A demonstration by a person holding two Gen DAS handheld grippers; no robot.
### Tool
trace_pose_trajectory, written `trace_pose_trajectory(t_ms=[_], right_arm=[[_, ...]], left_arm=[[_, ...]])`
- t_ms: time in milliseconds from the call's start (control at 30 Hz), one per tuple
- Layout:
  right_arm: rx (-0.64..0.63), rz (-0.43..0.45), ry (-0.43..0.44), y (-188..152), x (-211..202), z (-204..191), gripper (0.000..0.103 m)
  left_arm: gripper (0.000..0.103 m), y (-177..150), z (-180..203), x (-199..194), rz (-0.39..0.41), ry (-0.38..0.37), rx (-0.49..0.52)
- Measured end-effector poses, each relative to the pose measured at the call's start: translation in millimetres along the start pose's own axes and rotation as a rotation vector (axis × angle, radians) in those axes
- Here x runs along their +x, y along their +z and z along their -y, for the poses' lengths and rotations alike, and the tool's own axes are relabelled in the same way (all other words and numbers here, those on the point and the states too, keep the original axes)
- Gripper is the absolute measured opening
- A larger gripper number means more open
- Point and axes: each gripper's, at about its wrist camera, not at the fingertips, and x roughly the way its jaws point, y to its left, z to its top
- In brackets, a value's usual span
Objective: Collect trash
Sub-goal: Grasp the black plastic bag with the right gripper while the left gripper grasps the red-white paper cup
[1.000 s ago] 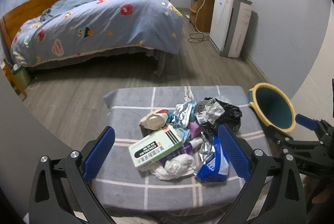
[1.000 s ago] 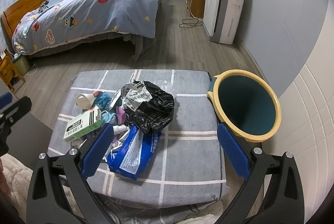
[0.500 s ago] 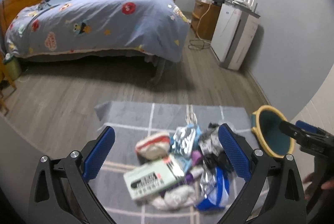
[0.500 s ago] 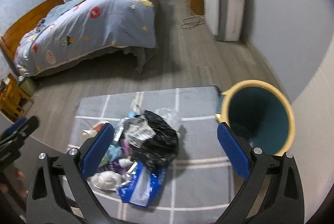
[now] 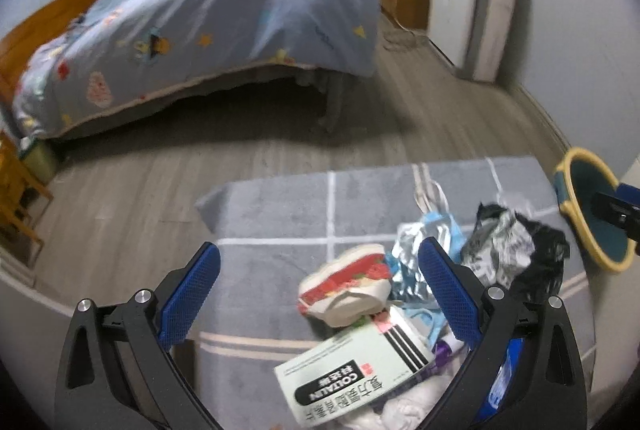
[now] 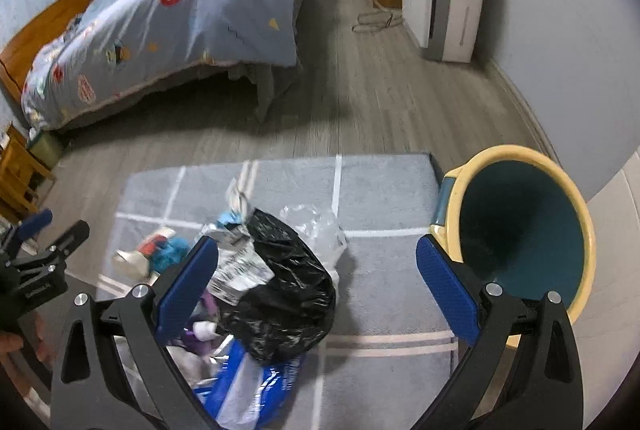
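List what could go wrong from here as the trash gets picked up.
The trash is one tangled pile: closing the right tongs on the black bag may drag the receipt or clear plastic along and spill it. The bin sits past the gray cloth's edge, so a short release likely drops things on the floor. The left tongs may knock the green box aside.

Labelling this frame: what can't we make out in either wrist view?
- Bin bottom: right wrist view, too dark to see.
- Blue packet: right view, cut by the lower edge and the right claw; print blurred.
- Purple item: left view, mostly behind the left claw and box.
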Motion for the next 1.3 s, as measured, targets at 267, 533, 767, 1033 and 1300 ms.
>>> trace_pose_trajectory(t_ms=[267,533,767,1033,1300], right_arm=[[0.018,-0.129,0.039,-17,48,5,0.097],[0.026,-0.212,0.072,-26,69,3,0.079],[0.040,-0.243,0.095,-29,72,3,0.041],[0.062,-0.207,0.137,-25,52,6,0.019],[-0.011,-0.126,0.142,-15,23,-5,0.011]], left_arm=[[0.098,-17,13,40,-0.113,-0.065,0.049],[0.093,-32,20,62,-0.203,-0.068,0.097],[0.057,-37,26,69,-0.258,-0.053,0.158],[0.036,-37,24,61,-0.248,-0.041,0.175],[0.034,-30,16,37,-0.166,-0.053,0.111]])
